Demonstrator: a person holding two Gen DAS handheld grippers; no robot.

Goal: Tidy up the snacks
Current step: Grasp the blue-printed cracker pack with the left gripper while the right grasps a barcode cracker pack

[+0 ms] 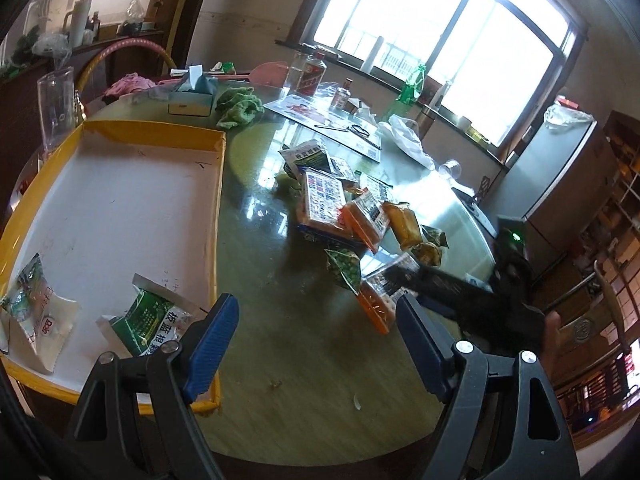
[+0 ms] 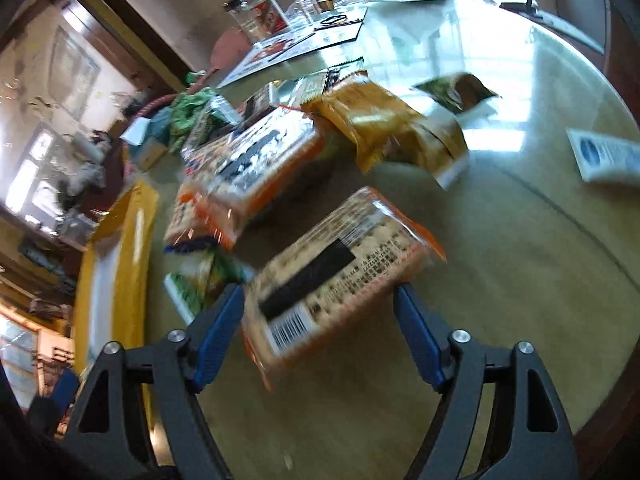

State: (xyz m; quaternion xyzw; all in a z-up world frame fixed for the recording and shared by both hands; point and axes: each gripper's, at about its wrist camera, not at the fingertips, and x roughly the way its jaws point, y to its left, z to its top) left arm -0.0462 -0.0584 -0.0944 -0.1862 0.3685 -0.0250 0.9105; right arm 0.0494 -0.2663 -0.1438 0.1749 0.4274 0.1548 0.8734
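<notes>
orange-edged cracker pack point(image 2: 340, 276) lies near on the glass table point(image 2: 520, 240) between the right gripper point(image 2: 320, 308)'s wide, empty jaws, which should straddle its narrow width before squeezing; the left gripper point(image 1: 316, 316) hangs open, empty, beside the yellow tray point(image 1: 120, 200).

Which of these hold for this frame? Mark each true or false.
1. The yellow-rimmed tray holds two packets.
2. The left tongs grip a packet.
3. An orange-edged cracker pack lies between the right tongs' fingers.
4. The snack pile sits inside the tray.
1. True: the yellow-rimmed tray holds two packets, a green one and a paler one.
2. False: the left tongs stand open over bare table.
3. True: the cracker pack lies between the open right tongs.
4. False: the snack pile lies on the table beside the tray.
</notes>
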